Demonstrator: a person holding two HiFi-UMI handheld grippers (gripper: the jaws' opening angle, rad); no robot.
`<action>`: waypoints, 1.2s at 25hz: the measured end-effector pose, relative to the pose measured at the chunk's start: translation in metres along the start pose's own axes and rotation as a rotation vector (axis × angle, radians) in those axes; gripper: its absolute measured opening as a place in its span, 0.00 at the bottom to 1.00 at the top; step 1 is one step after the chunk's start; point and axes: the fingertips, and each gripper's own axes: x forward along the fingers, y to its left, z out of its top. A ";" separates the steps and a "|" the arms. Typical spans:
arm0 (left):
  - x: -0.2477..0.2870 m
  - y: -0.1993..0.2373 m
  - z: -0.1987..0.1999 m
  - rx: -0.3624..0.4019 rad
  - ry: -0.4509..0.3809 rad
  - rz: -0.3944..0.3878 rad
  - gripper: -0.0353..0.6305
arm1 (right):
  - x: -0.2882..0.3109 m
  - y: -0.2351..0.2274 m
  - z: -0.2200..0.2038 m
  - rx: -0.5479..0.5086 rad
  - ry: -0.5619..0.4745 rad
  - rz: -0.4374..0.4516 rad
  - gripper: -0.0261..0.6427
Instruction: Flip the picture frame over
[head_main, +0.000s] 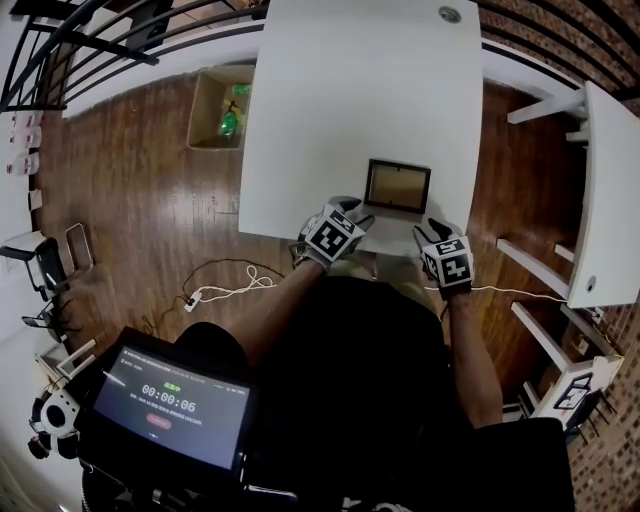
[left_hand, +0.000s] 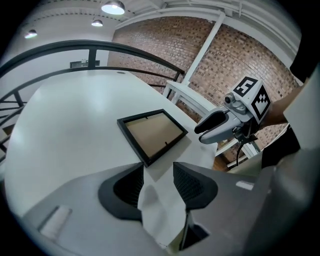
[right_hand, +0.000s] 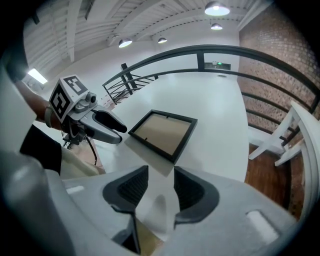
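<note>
A black picture frame (head_main: 397, 187) lies flat on the white table (head_main: 330, 110) near its front edge, brown backing board facing up. My left gripper (head_main: 358, 212) hovers just short of the frame's near left corner, and my right gripper (head_main: 431, 229) hovers off its near right corner. In the left gripper view the frame (left_hand: 152, 134) lies just beyond my open jaws (left_hand: 158, 169), with only bare table between them; the right gripper (left_hand: 202, 132) shows at the right. In the right gripper view the frame (right_hand: 165, 132) lies ahead of the open, empty jaws (right_hand: 161, 176), and the left gripper (right_hand: 117, 131) shows at the left.
A cardboard box (head_main: 222, 105) with green things inside stands on the wooden floor left of the table. White furniture (head_main: 600, 200) stands at the right. Cables (head_main: 225, 285) lie on the floor. A dark railing (head_main: 90, 40) runs along the back left.
</note>
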 end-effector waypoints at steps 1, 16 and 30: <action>0.001 0.002 -0.001 -0.006 0.006 -0.002 0.34 | 0.002 0.000 0.001 0.003 0.002 -0.001 0.25; 0.017 0.005 -0.004 0.000 0.056 0.000 0.34 | 0.020 -0.009 0.004 0.006 0.049 -0.017 0.25; 0.016 0.007 -0.003 0.004 0.080 0.008 0.29 | 0.025 -0.005 0.009 -0.038 0.070 -0.023 0.26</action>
